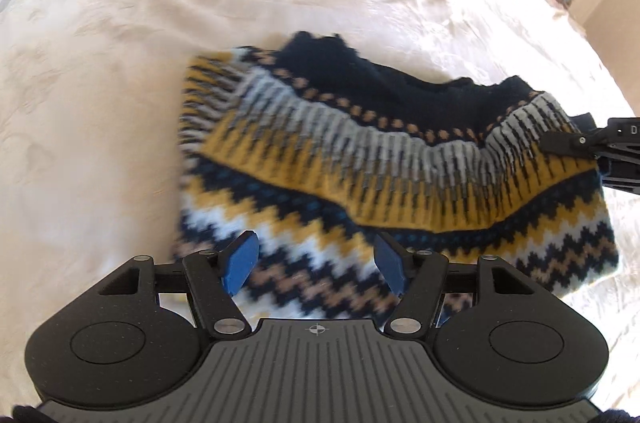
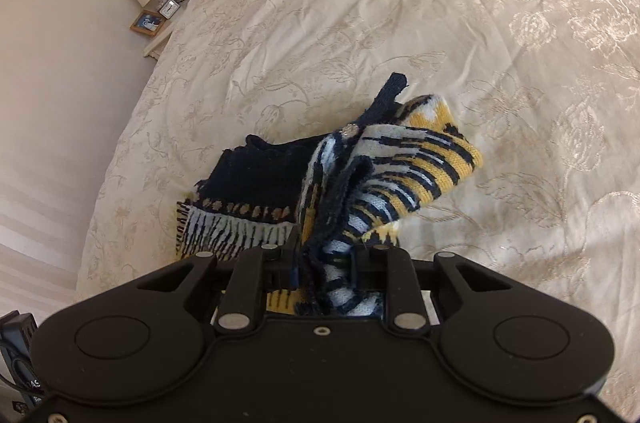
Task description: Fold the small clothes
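The patterned knit sweater (image 1: 360, 159) lay partly folded on the cream bedspread (image 1: 160, 43), its navy, mustard and grey yoke doubled over the zigzag body. The left gripper (image 1: 316, 263) hovered over the sweater's near hem with its blue pads (image 1: 240, 263) spread apart and empty. The right gripper (image 2: 324, 263) was clamped on a bunched edge of the sweater at its right side, and no readable writing showed on the sweater.

Bare bed (image 1: 200, 3) lies open left and far of my sweater (image 1: 360, 163); my right hand-held gripper (image 1: 560, 143) blocks its right edge.
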Motion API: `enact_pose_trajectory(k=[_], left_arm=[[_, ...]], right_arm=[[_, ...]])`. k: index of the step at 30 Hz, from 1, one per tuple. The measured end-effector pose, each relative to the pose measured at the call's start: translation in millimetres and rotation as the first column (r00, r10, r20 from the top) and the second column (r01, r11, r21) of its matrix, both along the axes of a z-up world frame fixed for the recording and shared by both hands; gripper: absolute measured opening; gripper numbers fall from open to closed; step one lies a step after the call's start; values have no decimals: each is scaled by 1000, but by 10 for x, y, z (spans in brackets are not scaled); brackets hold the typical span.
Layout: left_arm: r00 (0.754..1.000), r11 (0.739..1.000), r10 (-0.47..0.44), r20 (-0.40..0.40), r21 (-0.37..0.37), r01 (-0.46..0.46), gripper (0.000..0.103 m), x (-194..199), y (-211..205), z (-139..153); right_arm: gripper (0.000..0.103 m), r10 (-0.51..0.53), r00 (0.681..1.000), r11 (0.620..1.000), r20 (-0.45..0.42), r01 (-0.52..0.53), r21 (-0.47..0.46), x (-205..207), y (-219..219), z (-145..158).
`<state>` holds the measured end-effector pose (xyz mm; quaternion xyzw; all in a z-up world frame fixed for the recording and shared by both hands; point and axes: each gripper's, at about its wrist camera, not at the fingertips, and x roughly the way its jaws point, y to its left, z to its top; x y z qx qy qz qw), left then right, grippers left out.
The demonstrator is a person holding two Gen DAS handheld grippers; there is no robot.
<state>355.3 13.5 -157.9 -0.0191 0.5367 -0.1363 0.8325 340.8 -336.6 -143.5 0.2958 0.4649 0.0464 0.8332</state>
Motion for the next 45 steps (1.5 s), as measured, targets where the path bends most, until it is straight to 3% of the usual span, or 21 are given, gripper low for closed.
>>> enact_pose_trajectory(k=[12,21,27,33,38,42,45], left_arm=[[996,997,78,-40,4,-77,63,-55,992,56],[994,996,89,-61,0,-89,63,-108,1323,-8],[992,995,104,-75,-2,-104,63,-133,1420,-30],[994,996,91,-68,-19,-93,63,-128,1386,10],[996,996,78,-49,-48,-80,63,-24,1244,67],[998,995,57,-29,-78,-60,63,78,1049,139],[1000,994,27,-10,-102,-28,63,172,861,190]], right_arm=[[32,84,996,996,12,-84,4,572,1119,-5],[32,132,990,989,-56,-135,-54,816,1738,-289],[31,176,984,980,-41,-179,-82,883,2035,-338],[35,170,985,984,15,-169,-55,742,1936,-184],[46,124,991,991,46,-121,-61,504,1616,-58],[46,83,996,993,40,-79,-92,297,1377,-44],[53,43,999,995,24,-41,-88,128,1204,-89]])
